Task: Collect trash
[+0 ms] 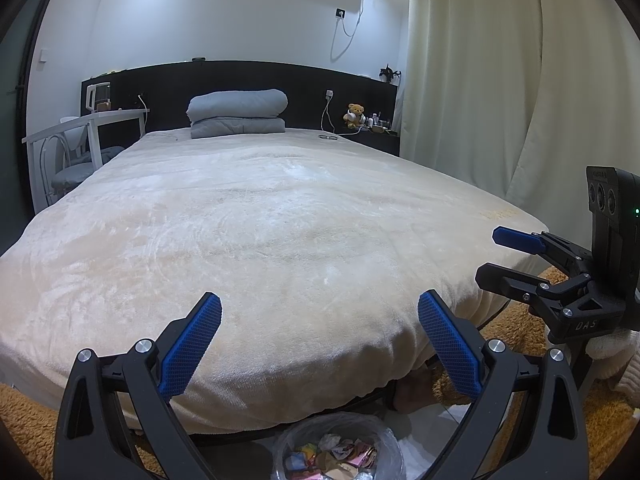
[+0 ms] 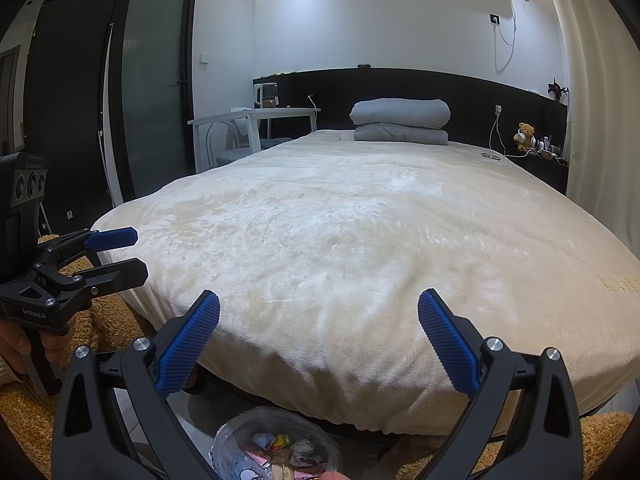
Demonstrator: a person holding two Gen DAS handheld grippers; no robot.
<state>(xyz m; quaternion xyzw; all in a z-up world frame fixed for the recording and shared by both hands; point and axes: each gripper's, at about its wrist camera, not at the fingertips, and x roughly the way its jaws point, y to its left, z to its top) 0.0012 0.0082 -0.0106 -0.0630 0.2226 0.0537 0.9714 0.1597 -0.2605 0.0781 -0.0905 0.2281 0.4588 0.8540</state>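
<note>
Your left gripper (image 1: 320, 344) and right gripper (image 2: 319, 342) have black frames and blue cross-hatched pads. The bed's blanket (image 1: 256, 232) ahead of you is cream. Far on it lies a grey folded duvet (image 1: 238, 114) against a black headboard (image 1: 248, 80). The near trash bin (image 1: 336, 456) has a clear liner holding pink, yellow and white scraps.

"DAS" on right hand-held gripper (image 1: 500, 256).
</note>
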